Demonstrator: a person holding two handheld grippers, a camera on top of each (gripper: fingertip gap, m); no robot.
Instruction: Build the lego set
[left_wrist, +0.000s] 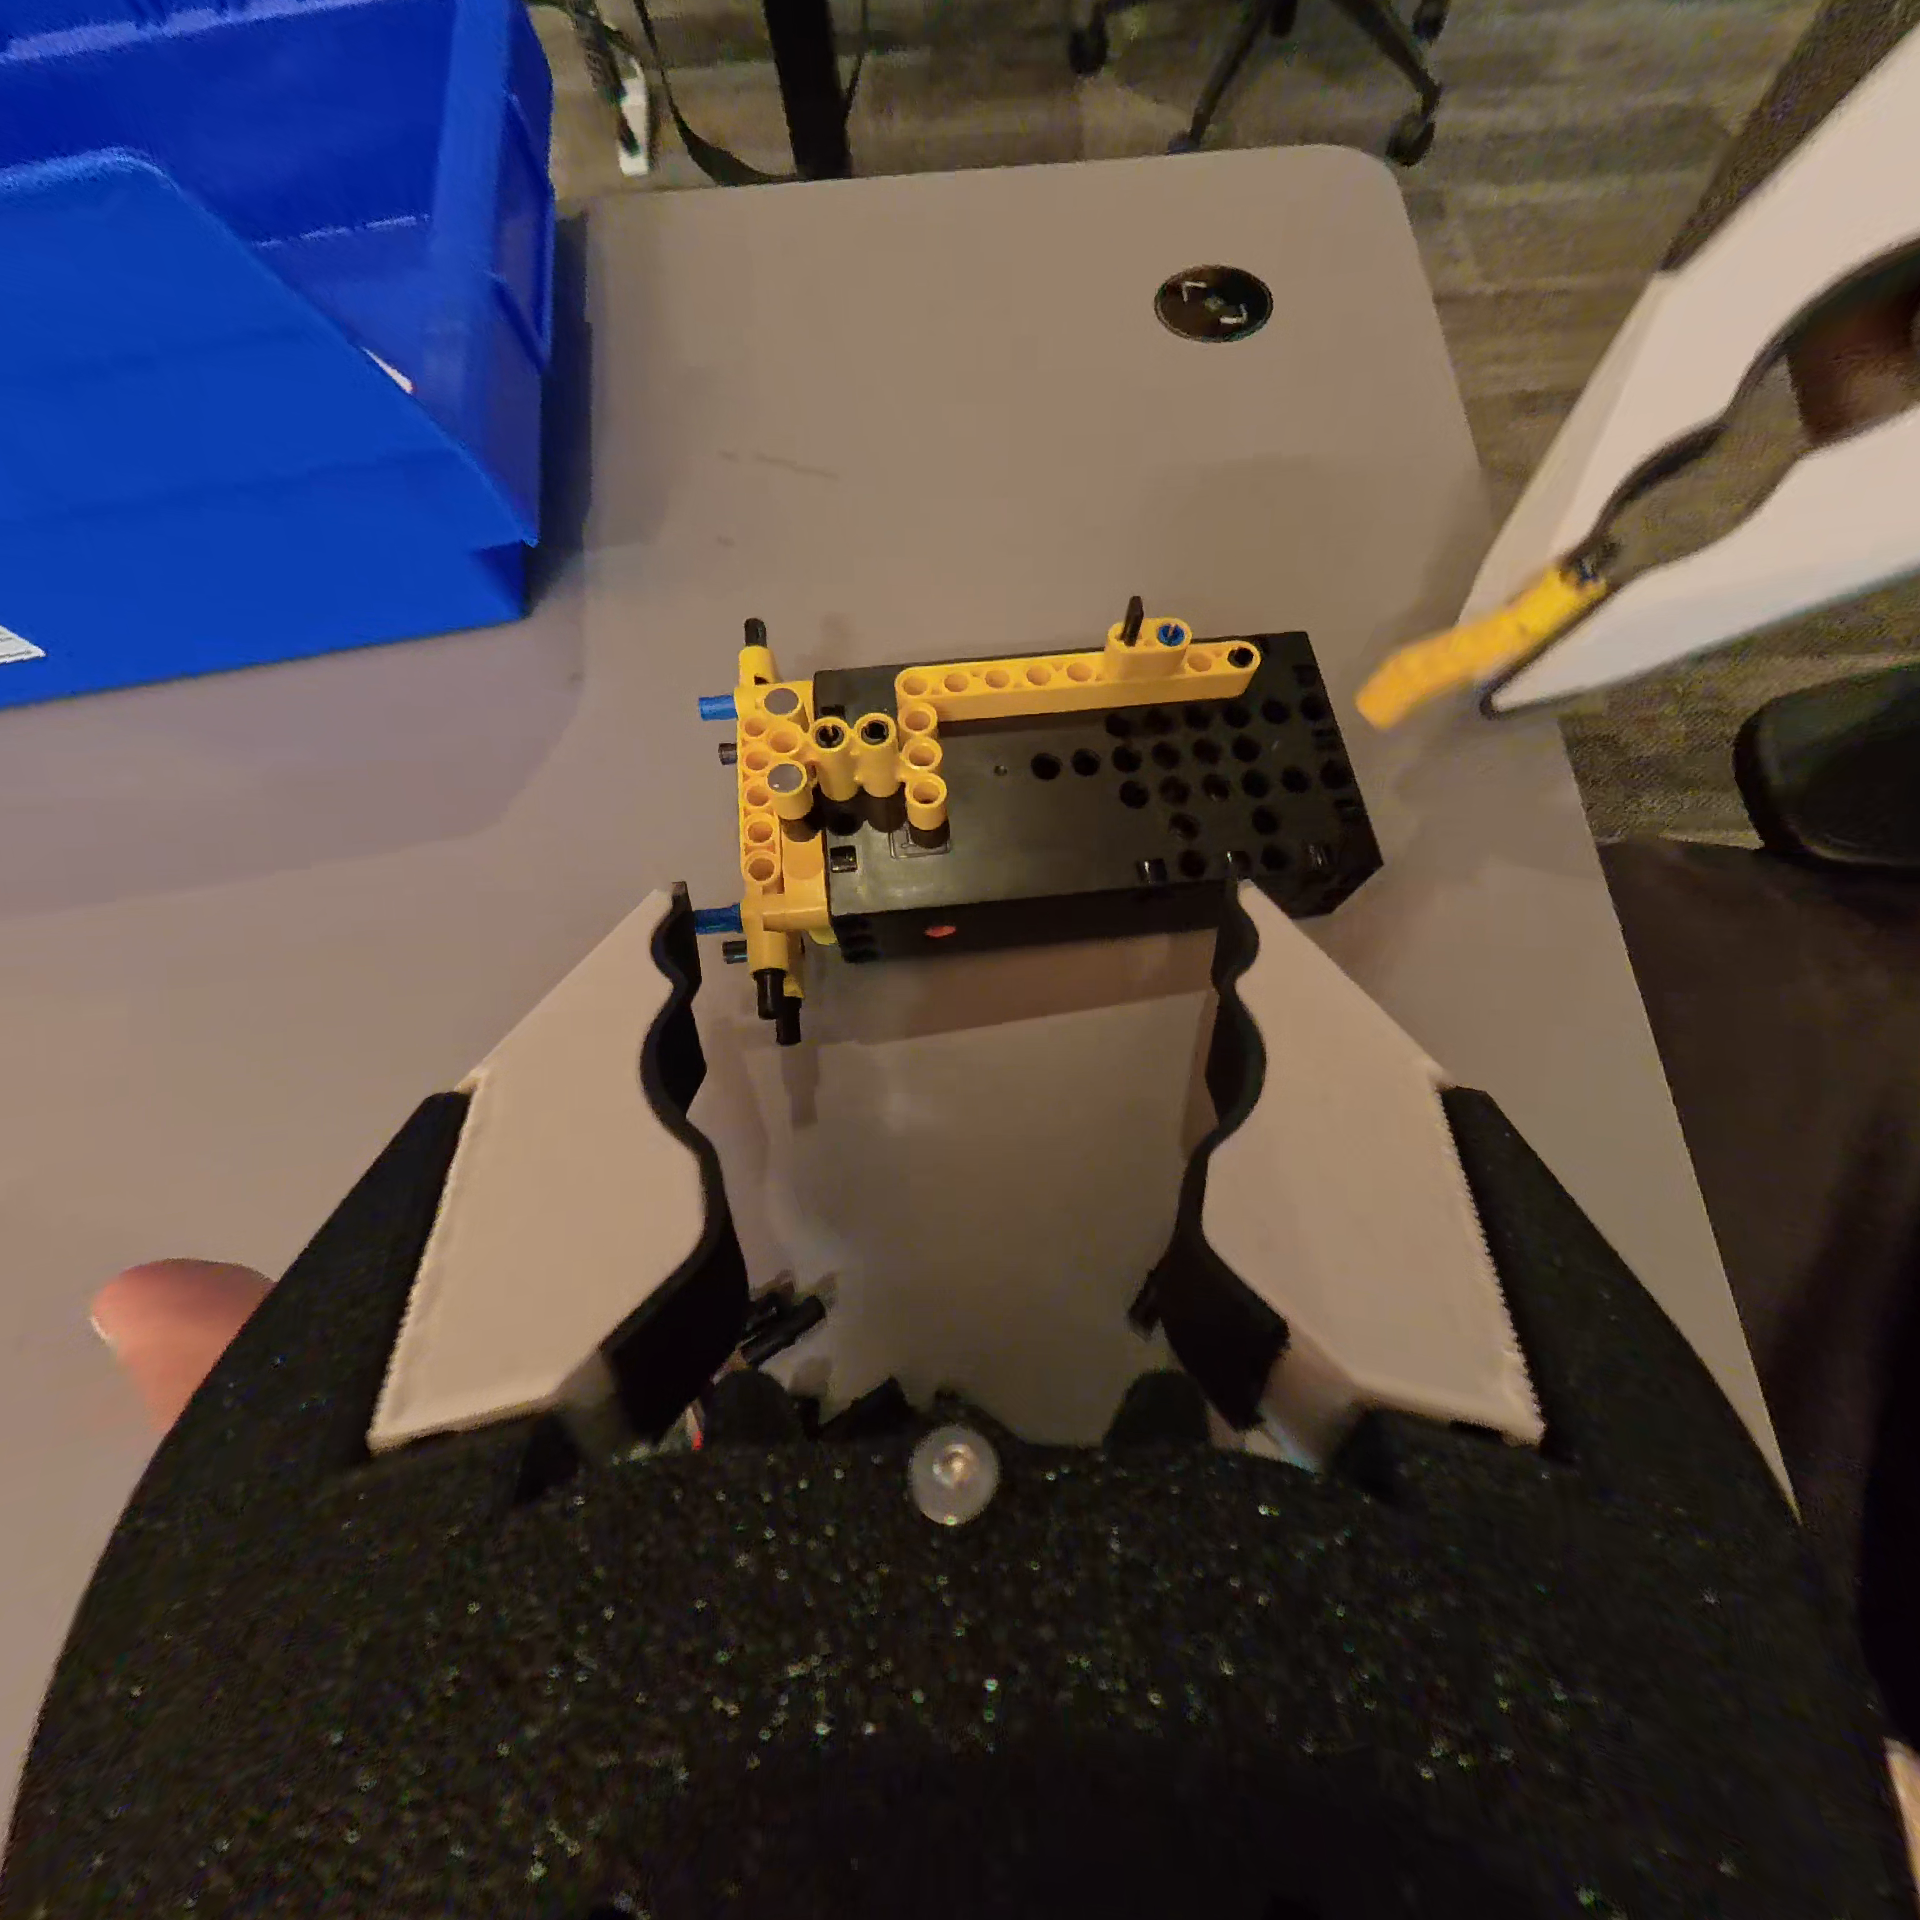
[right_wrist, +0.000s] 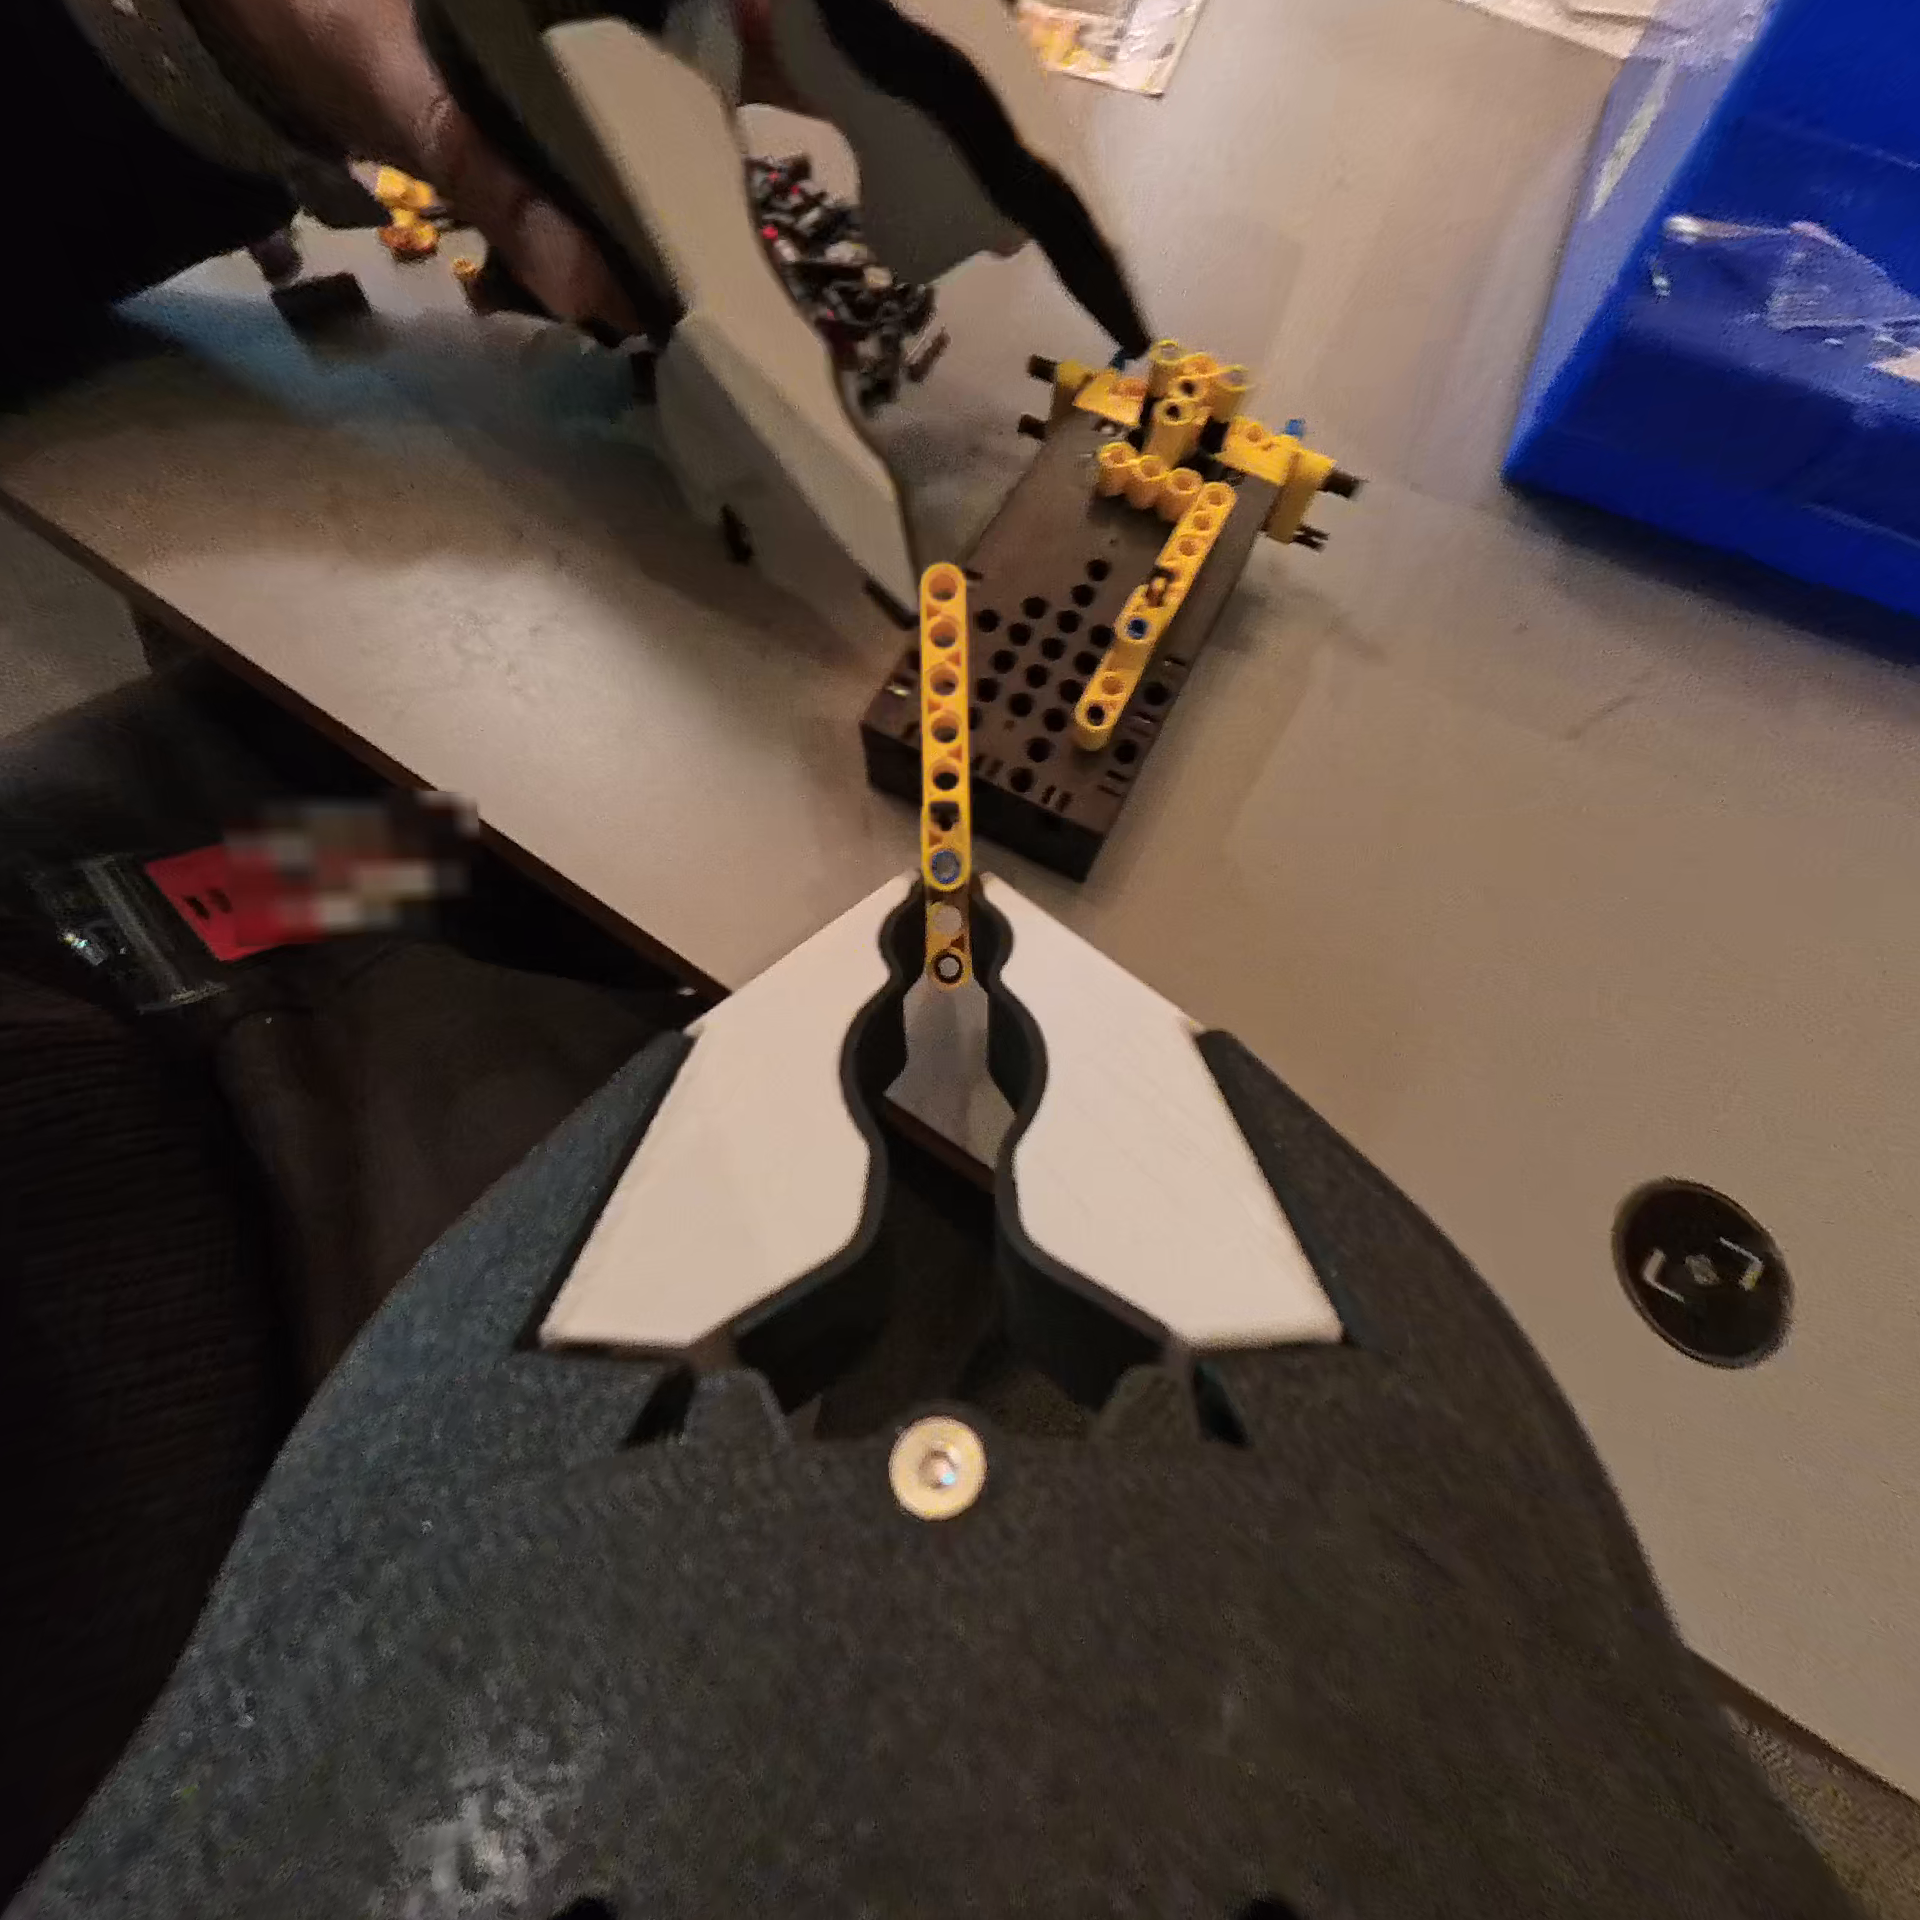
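A black perforated block (left_wrist: 1174, 790) with yellow beams (left_wrist: 1039, 681) pinned on top lies on the grey table (left_wrist: 935, 436). My left gripper (left_wrist: 956, 902) is open and empty. Its fingertips stand just short of the block's near side, the left one beside the yellow end frame (left_wrist: 774, 821). My right gripper (right_wrist: 948, 896) is shut on one end of a long yellow holed beam (right_wrist: 943, 717), held in the air just off the block's (right_wrist: 1039, 665) near end. In the left wrist view this gripper (left_wrist: 1595, 569) and its beam (left_wrist: 1475, 649) come in from the right.
A blue bin (left_wrist: 260, 364) stands to the left of the block and also shows in the right wrist view (right_wrist: 1745, 364). A black round grommet (left_wrist: 1212, 303) sits in the table. Loose dark pieces (right_wrist: 831, 249) and yellow pieces (right_wrist: 405, 208) lie behind my left gripper (right_wrist: 1013, 462). Chair bases stand beyond the table.
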